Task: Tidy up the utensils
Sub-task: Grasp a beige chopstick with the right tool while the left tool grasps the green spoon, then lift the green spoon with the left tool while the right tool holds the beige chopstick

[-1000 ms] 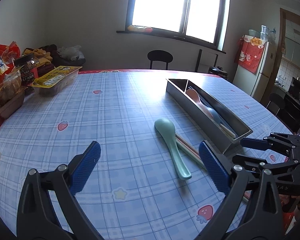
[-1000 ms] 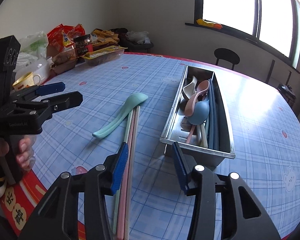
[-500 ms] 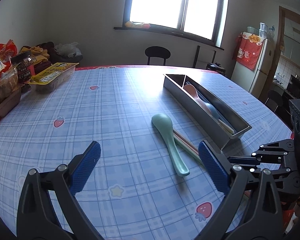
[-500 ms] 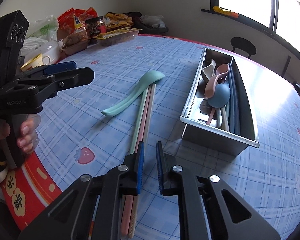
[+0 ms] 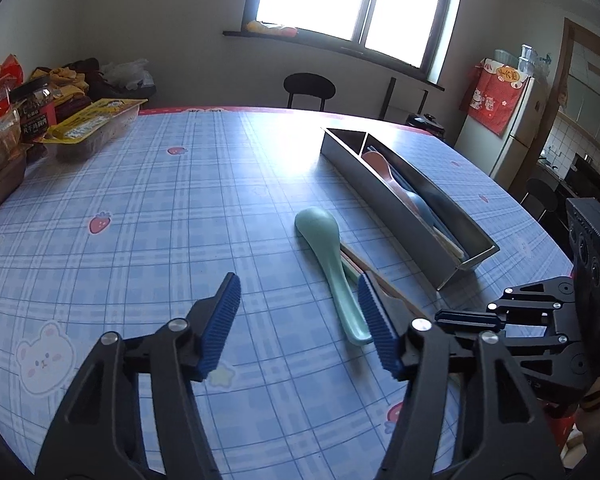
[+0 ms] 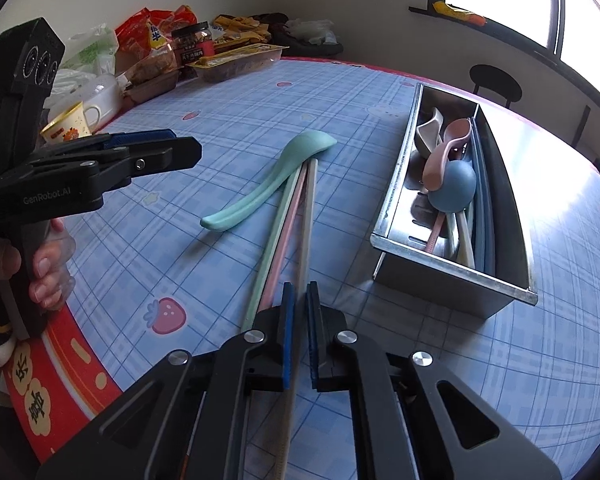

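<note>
Your right gripper (image 6: 299, 292) has its blue pads pressed together on the near end of 1 cream plastic chopstick (image 6: 307, 216), which runs away from the jaws across the blue plaid tablecloth (image 6: 228, 120). Just beside it on the cloth lie a pink chopstick (image 6: 286, 232) and a pale green chopstick (image 6: 274, 240), with the mint-green plastic spoon (image 6: 268, 186) lying across their far tips, bowl down. Your left gripper (image 5: 300, 304) hangs above the cloth with its jaws closing and nothing between them; the spoon's handle end sits just beside its right pad. To the right of the chopsticks stands the long stainless-steel utensil tray (image 6: 392, 200), holding a pink spoon (image 6: 446, 148), a blue spoon (image 6: 454, 190), a beige spoon (image 6: 430, 130) and several dark and cream chopsticks. Snack packets and a jar (image 6: 192, 44) crowd the far left edge.
</note>
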Tool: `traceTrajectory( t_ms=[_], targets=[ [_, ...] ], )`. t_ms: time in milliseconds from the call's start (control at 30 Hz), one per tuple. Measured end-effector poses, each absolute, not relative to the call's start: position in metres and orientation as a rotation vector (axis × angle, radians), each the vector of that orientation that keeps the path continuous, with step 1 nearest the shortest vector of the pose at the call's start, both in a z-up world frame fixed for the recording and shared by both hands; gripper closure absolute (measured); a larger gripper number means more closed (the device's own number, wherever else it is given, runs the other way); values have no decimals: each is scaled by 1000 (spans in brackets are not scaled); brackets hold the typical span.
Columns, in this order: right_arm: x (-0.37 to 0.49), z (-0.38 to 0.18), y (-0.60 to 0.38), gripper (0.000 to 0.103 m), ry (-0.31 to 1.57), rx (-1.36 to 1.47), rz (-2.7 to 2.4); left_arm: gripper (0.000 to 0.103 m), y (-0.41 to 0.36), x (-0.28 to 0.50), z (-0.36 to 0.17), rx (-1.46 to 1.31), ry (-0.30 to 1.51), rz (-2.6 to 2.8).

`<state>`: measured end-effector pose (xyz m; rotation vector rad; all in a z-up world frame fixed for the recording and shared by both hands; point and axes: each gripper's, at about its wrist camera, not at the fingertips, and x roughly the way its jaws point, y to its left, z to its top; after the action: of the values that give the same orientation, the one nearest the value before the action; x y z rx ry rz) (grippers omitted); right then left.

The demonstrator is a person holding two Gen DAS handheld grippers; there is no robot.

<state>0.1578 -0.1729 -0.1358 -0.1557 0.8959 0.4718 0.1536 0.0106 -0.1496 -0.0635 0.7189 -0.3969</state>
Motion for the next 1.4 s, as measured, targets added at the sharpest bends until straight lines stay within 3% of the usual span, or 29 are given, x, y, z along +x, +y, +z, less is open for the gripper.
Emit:
traceTrajectory(
  t_ms=[67, 700, 767, 1133, 1400],
  targets=[
    [158, -136, -175, 96, 898, -144, 474, 54, 9, 158, -150, -74, 755, -420],
    [159, -135, -181, 96, 905, -101, 492, 57, -38, 239, -172, -62, 938, -400],
    [159, -135, -181, 96, 906, -98, 494, 61, -38, 242, -172, -78, 945, -402],
    [159, -134, -180, 96, 903, -102, 490, 72, -39, 245, -172, -100, 964, -441],
    [160, -134, -181, 97, 906, -92, 491, 73, -50, 208, -168, 77, 932, -508]
  ],
)
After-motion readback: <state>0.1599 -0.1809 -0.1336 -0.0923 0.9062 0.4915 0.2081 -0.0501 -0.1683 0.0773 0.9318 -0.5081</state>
